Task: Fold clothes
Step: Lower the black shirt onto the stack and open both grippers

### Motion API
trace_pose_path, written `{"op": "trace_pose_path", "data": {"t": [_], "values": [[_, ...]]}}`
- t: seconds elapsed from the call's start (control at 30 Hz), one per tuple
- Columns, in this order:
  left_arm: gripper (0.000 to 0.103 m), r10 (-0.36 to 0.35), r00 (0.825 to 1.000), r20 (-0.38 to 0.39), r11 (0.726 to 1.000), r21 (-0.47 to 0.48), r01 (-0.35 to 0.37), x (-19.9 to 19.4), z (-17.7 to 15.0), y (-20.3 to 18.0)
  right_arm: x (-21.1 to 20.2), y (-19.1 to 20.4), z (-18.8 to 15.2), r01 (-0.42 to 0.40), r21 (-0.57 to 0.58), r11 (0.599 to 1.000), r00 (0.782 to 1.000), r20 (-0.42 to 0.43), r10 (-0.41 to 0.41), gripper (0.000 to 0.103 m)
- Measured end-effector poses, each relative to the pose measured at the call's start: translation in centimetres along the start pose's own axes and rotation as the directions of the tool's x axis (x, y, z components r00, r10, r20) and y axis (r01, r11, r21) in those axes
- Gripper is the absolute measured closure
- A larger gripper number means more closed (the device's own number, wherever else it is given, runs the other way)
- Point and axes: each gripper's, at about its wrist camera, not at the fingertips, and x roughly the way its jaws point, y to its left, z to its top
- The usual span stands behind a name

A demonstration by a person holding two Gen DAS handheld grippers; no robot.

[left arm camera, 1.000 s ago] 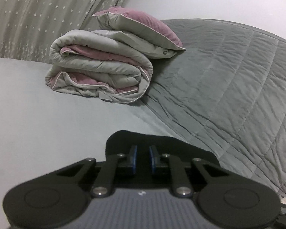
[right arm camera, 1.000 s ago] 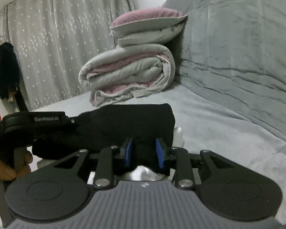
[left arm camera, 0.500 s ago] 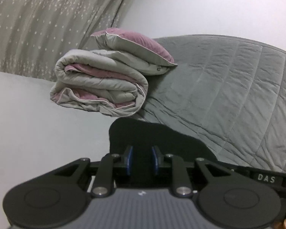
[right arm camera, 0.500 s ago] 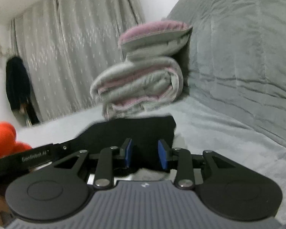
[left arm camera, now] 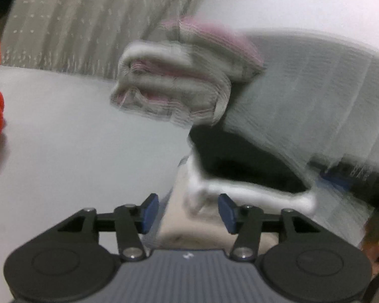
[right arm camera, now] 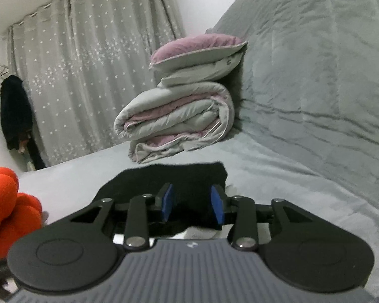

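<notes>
A folded black garment (right arm camera: 179, 184) lies on the grey bed, on top of a white folded piece (right arm camera: 202, 231). My right gripper (right arm camera: 192, 205) is open, its blue pads either side of the black garment's near edge, not closed on it. In the blurred left wrist view the black garment (left arm camera: 242, 156) lies on the white piece (left arm camera: 240, 197). My left gripper (left arm camera: 188, 213) is open wide and holds nothing, just short of the white piece.
A folded grey and pink duvet (right arm camera: 174, 121) with a pillow (right arm camera: 197, 55) on top sits at the back against the quilted grey backrest (right arm camera: 315, 63). An orange knot cushion (right arm camera: 5, 209) lies at the left. Curtains (right arm camera: 88, 75) hang behind.
My left gripper has opened, let go of the black garment and drawn back to the left. My right gripper has opened wider. The garment now rests on the white piece.
</notes>
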Motion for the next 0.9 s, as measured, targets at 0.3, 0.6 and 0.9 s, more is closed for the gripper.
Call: {"op": "trace_pose_path", "data": {"t": [0.3, 0.6, 0.9], "values": [[0.001, 0.164, 0.984, -0.067, 0.972, 0.181, -0.149, -2.1, 0.1, -1.1, -2.9, 2.7, 1.1, 0.143, -0.006, 0.99, 0.989, 0.029, -0.143, 0.012], [0.001, 0.265, 0.954, -0.138, 0.941, 0.252, -0.224, -2.1, -0.3, -2.8, -3.7, 5.9, -0.3, 0.332, -0.114, 0.936, 0.927, -0.145, -0.347, 0.0], [0.001, 0.295, 0.937, -0.188, 0.93, 0.281, -0.236, -1.1, -1.1, -3.7, -2.4, 4.8, -3.6, 0.363, -0.16, 0.918, 0.874, -0.282, -0.395, 0.0]]}}
